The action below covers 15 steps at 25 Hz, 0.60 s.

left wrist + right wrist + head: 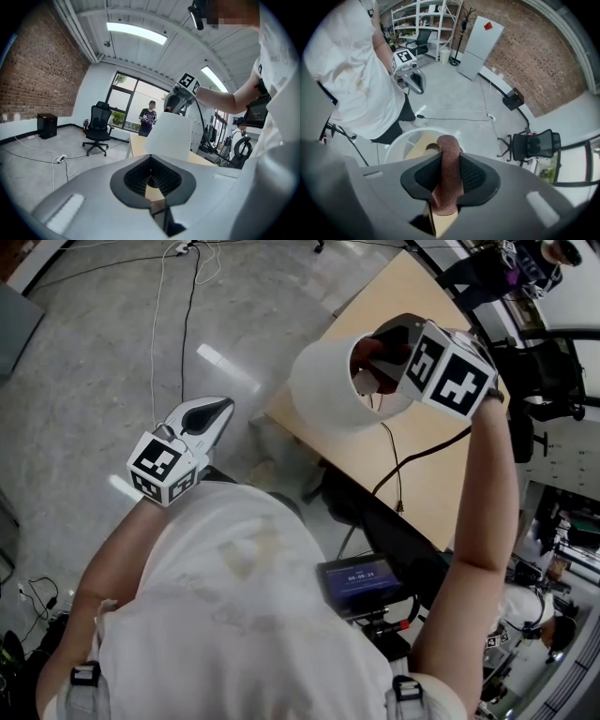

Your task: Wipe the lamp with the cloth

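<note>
The lamp's white shade (323, 385) stands on a wooden table (427, 474); in the left gripper view the shade (171, 136) rises ahead. My right gripper (380, 357) points steeply down over the shade's open top, shut on a brown-red cloth (446, 173). That cloth hangs just above the shade's rim (401, 140) and shows dark red in the opening (368, 351). My left gripper (223, 409) hovers level over the floor, left of the table and apart from the lamp. Its jaws (150, 183) stand slightly apart, nothing between them.
The lamp's black cord (394, 465) runs across the table towards its near edge. A small screen on a stand (361, 582) sits below the table edge. An office chair (98, 126) and a standing person (149, 116) are beyond the table. Cables lie on the grey floor (187, 296).
</note>
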Each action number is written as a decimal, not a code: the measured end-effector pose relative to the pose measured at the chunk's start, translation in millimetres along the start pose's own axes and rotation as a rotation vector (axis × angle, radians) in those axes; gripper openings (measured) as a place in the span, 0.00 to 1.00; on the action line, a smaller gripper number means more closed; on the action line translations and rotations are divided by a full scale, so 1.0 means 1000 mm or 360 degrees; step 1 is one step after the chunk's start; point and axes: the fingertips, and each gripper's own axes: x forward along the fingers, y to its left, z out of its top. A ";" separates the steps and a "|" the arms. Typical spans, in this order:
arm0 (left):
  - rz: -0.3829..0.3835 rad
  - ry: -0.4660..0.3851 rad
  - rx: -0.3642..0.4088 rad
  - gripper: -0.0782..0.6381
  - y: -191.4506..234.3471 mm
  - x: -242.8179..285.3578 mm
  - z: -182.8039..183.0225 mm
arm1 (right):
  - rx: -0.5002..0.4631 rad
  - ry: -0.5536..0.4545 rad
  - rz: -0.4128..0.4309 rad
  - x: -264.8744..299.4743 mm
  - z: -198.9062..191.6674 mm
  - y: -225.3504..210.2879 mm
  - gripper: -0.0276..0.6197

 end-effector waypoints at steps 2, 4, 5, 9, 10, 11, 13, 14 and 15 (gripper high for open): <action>-0.0009 0.0005 0.0000 0.11 -0.001 0.001 0.000 | 0.0043 0.0121 -0.0048 -0.003 -0.016 -0.005 0.22; -0.0024 0.0010 0.0003 0.11 -0.002 0.003 0.001 | 0.0060 0.0249 -0.0008 -0.005 -0.032 0.003 0.22; -0.0031 0.0011 0.0006 0.11 -0.002 0.004 0.001 | 0.0049 0.0309 0.0037 -0.006 -0.038 0.011 0.22; -0.0055 0.0013 0.0017 0.11 -0.004 0.007 0.002 | -0.0006 0.0259 0.0337 -0.006 -0.028 0.055 0.21; -0.0059 0.0015 0.0015 0.11 -0.005 0.007 0.001 | 0.0002 0.0175 0.0407 -0.007 -0.018 0.063 0.22; -0.0062 0.0017 0.0014 0.11 -0.005 0.007 0.001 | 0.0019 0.0088 0.0455 -0.008 -0.008 0.068 0.21; -0.0062 0.0023 0.0015 0.11 -0.003 0.006 0.000 | 0.0085 -0.0063 0.0480 -0.007 0.007 0.064 0.21; -0.0061 0.0025 0.0017 0.11 -0.002 0.005 0.000 | 0.0141 -0.0122 0.0464 -0.006 0.010 0.058 0.21; -0.0059 0.0025 0.0019 0.11 -0.001 0.005 0.000 | 0.0213 -0.0175 0.0436 -0.004 0.012 0.051 0.21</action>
